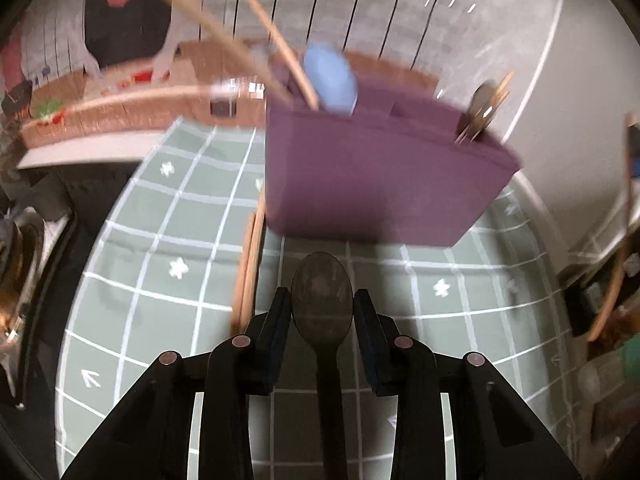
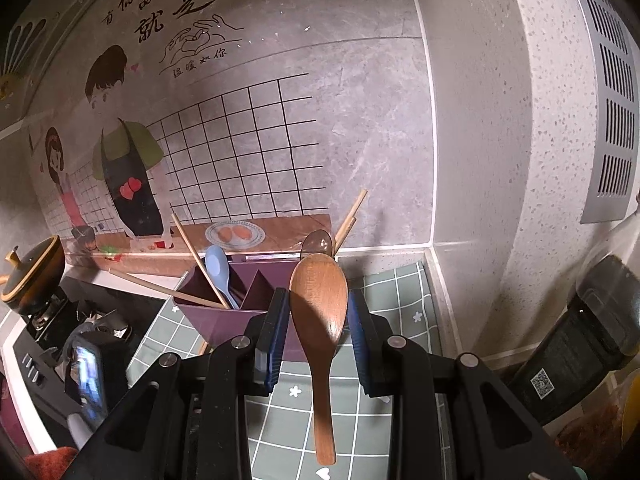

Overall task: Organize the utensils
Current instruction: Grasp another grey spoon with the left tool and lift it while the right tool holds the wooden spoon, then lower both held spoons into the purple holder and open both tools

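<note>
In the left wrist view, my left gripper (image 1: 322, 300) is shut on a dark spoon (image 1: 322, 320); both pads touch its bowl and the handle runs back toward the camera. Ahead stands the purple organizer box (image 1: 360, 184), which holds a blue spoon (image 1: 330, 78), long chopsticks (image 1: 280, 48) and a dark spoon with chopsticks (image 1: 482, 110) at its right corner. In the right wrist view, my right gripper (image 2: 319, 298) is shut on a wooden spoon (image 2: 320, 312) by the bowl, with the handle hanging down. It hovers just in front of the organizer (image 2: 208, 320).
A green checked mat (image 1: 160, 240) covers the counter. Loose chopsticks (image 1: 250, 264) lie beside the box's left side. A stove with a lidded pot (image 2: 32, 272) stands at left and a dark bottle (image 2: 576, 340) at right. The wall corner is close behind the box.
</note>
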Tool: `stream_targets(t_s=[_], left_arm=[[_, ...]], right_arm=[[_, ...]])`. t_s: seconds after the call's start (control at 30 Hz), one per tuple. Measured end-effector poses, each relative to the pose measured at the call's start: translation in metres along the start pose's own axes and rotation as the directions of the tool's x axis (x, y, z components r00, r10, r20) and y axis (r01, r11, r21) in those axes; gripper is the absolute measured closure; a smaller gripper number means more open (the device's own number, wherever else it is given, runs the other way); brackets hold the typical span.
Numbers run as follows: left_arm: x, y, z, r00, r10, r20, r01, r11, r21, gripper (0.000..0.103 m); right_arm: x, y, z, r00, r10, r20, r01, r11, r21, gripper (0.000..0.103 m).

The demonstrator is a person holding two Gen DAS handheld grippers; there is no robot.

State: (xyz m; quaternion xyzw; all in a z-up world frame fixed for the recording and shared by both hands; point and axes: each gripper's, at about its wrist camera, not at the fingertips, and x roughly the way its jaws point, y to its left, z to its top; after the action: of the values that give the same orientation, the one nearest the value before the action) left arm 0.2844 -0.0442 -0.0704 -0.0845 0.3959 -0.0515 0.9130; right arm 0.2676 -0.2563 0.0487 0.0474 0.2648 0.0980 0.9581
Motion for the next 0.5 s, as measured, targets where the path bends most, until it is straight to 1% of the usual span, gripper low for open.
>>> stream_targets(t_s=[0.1, 0.13, 0.2, 0.27, 0.3, 0.37, 0.4, 0.43, 0.5], left_arm=[[-0.029, 0.0, 0.008, 0.995, -0.042, 0.087, 0.04, 0.999, 0.018, 0.07], [-0.041, 0.0, 0.012, 0.991, -0.051, 0.122, 0.048, 0.999, 0.022, 0.07], [-0.066, 0.0, 0.022, 0.977, -0.071, 0.201, 0.066, 0.997, 0.028, 0.07], [-0.097, -0.002, 0.039, 0.95, -0.092, 0.299, 0.083, 0.996, 0.04, 0.07], [-0.109, -0.004, 0.048, 0.937, -0.102, 0.335, 0.092, 0.995, 0.046, 0.07], [-0.138, -0.01, 0.078, 0.898, -0.141, 0.417, 0.123, 0.99, 0.069, 0.07], [-0.147, -0.011, 0.092, 0.883, -0.151, 0.445, 0.13, 0.988, 0.078, 0.07], [-0.159, -0.014, 0.109, 0.864, -0.165, 0.477, 0.14, 0.986, 0.086, 0.07], [-0.175, -0.015, 0.135, 0.83, -0.184, 0.526, 0.164, 0.983, 0.085, 0.07]], right_arm=[[-0.001, 0.001, 0.001, 1.0, -0.003, 0.004, 0.003, 1.0, -0.003, 0.076], [-0.002, 0.002, 0.002, 1.0, -0.004, 0.007, 0.004, 1.0, -0.004, 0.076], [-0.008, 0.006, 0.005, 1.0, -0.006, 0.02, 0.006, 1.0, -0.01, 0.076], [-0.014, 0.011, 0.011, 0.999, -0.004, 0.041, 0.005, 1.0, -0.025, 0.076], [-0.018, 0.015, 0.017, 0.998, -0.005, 0.057, 0.007, 0.999, -0.037, 0.076], [-0.023, 0.022, 0.033, 0.996, 0.004, 0.085, 0.0, 0.999, -0.051, 0.076], [-0.025, 0.025, 0.042, 0.995, 0.019, 0.101, -0.014, 0.999, -0.052, 0.076], [-0.029, 0.027, 0.052, 0.992, 0.031, 0.124, -0.025, 0.998, -0.052, 0.076], [-0.036, 0.03, 0.076, 0.98, 0.06, 0.189, -0.05, 0.997, -0.056, 0.076]])
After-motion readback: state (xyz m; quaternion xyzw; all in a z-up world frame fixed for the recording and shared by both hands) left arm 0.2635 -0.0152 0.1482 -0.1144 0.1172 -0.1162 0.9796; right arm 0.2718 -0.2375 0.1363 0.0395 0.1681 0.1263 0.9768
